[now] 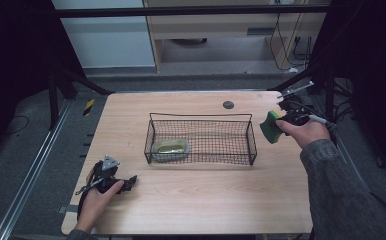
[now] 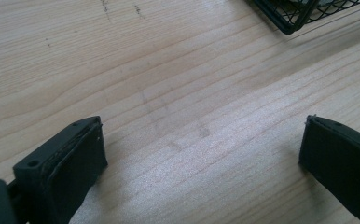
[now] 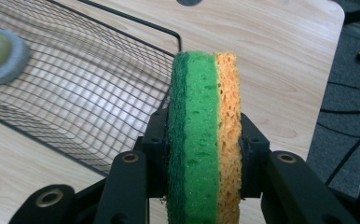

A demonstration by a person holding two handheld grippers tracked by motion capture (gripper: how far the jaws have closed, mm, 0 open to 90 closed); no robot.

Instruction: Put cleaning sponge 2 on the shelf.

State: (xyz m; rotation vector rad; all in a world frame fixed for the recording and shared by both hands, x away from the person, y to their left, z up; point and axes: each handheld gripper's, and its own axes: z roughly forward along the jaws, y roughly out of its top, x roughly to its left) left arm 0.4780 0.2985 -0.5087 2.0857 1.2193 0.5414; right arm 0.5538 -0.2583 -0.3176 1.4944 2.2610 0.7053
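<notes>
Green-and-orange sponge point(image 3: 204, 140) stands on edge, long axis upright, clamped in the right gripper point(image 3: 201, 154) beside the wire basket point(image 1: 201, 137). Left gripper point(image 2: 201, 158) rests on the desk point(image 1: 196, 200), jaws wide apart.

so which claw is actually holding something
The right claw: its jaws are clamped on the green and yellow sponge beside the wire basket. The left claw is open over bare table.

A: What sits beside the right claw point(image 1: 272, 126)?
B: A black wire basket point(image 1: 201, 117), just to its left on the wooden table point(image 1: 206, 200). A grey-rimmed green dish point(image 1: 170, 148) lies at the basket's end farthest from the claw, and a dark disc point(image 1: 228, 104) rests beyond it.
</notes>
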